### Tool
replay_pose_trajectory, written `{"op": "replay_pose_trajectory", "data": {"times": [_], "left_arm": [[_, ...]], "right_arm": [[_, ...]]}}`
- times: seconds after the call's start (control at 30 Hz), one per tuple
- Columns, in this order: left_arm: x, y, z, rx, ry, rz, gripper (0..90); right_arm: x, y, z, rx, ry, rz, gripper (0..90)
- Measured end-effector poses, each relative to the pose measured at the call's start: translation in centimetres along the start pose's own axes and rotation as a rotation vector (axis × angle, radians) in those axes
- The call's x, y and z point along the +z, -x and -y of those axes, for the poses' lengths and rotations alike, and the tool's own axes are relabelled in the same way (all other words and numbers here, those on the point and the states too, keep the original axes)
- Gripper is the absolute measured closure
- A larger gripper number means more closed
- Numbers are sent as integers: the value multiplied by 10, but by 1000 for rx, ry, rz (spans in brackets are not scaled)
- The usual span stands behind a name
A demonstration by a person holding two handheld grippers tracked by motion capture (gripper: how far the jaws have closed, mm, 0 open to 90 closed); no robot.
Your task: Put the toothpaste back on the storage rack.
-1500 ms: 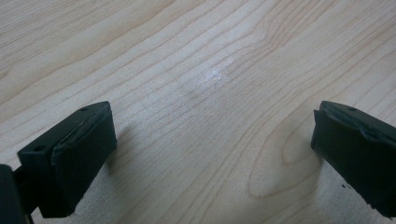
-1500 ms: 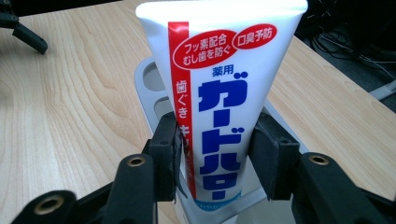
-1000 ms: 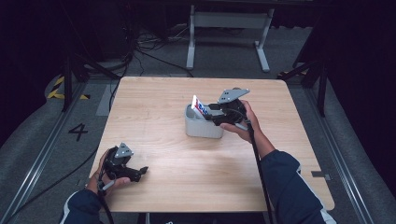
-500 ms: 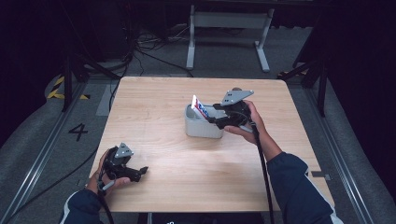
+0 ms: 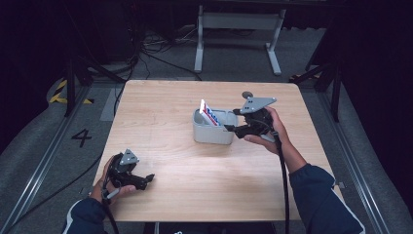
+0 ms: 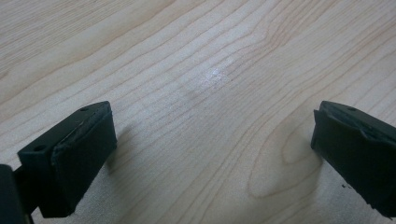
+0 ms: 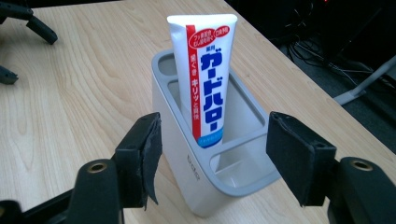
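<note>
The toothpaste tube — red and blue Japanese lettering — stands in the grey holder; the right claw has just been opening, nothing pinched; the left claw is spread over the worktop.

Pale wood-grain surface with a soft sheen; smooth matt grey plastic holder; glossy white plastic toothpaste tube; matt black gripper pads.
</note>
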State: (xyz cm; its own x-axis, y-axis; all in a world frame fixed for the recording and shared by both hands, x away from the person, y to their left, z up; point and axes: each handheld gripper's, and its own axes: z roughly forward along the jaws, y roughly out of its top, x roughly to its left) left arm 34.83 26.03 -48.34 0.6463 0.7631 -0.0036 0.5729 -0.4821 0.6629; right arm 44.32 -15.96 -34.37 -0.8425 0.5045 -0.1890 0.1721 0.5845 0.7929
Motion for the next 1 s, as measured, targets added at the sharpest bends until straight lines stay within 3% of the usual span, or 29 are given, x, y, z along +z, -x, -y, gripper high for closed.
{"op": "replay_pose_trajectory", "data": {"times": [0.5,1.0], "left_arm": [[0,0,0,0,0,0,5],[0,0,0,-1,0,-1,5]], "right_arm": [[-19,-1,25,-1,-38,58,335],[-30,-6,59,13,-90,79,322]]}}
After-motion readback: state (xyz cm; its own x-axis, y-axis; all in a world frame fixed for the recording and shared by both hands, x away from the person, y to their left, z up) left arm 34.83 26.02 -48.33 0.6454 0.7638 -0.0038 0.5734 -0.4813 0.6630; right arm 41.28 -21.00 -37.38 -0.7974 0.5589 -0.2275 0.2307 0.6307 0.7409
